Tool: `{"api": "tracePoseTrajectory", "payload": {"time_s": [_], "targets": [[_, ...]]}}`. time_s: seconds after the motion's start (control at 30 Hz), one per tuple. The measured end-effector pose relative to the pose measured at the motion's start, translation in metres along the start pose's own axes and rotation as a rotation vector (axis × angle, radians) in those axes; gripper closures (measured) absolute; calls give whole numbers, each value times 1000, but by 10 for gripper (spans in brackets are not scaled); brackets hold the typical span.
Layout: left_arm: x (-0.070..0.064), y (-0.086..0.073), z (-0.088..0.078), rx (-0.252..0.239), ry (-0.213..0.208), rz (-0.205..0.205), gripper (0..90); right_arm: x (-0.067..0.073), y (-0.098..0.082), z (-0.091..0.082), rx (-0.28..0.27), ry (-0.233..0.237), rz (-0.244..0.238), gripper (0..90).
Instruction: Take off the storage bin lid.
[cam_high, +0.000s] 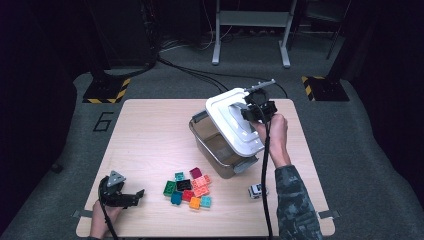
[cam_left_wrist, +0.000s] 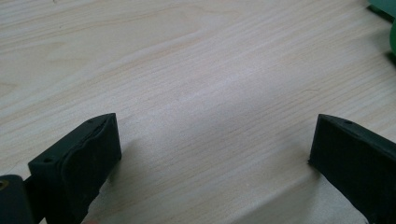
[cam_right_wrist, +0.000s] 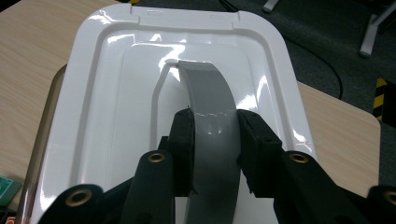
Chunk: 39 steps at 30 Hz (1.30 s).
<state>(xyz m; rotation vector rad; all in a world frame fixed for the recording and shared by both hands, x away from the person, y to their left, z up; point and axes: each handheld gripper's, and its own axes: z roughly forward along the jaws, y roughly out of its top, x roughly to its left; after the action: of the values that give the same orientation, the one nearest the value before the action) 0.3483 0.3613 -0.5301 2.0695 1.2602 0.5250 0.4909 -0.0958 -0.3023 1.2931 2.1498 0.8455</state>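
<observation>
**Lid held by its handle above the bin**

The right gripper (cam_high: 255, 107) was clamped on the grey handle (cam_right_wrist: 212, 116) of the white lid (cam_high: 232, 125), the jaws pressing the strap from either side. The lid sat tilted over the clear bin (cam_high: 215, 147), raised at its 1 o'clock end, with its long axis running from 11 o'clock to 5 o'clock in the high view. The bin stood at the right half of the tabletop (cam_high: 150, 135). The left gripper (cam_high: 131, 197) rested at 7 o'clock on the tabletop, jaws spread wide with nothing between them. Coloured blocks (cam_high: 190, 187) lay at 3 o'clock from it.
</observation>
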Motion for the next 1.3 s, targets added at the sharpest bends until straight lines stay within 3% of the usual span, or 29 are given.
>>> {"api": "tracePoseTrajectory", "payload": {"time_s": [0.47,0.83,1.3], "targets": [[-1,0,1,-8,1,-10,18,-36,-8,-5,6,-79,42,675],[-1,0,1,-8,1,-10,18,-74,-23,-6,17,-150,113,676],[-1,0,1,-15,2,-19,18,-107,-48,-2,36,-225,191,675]]}}
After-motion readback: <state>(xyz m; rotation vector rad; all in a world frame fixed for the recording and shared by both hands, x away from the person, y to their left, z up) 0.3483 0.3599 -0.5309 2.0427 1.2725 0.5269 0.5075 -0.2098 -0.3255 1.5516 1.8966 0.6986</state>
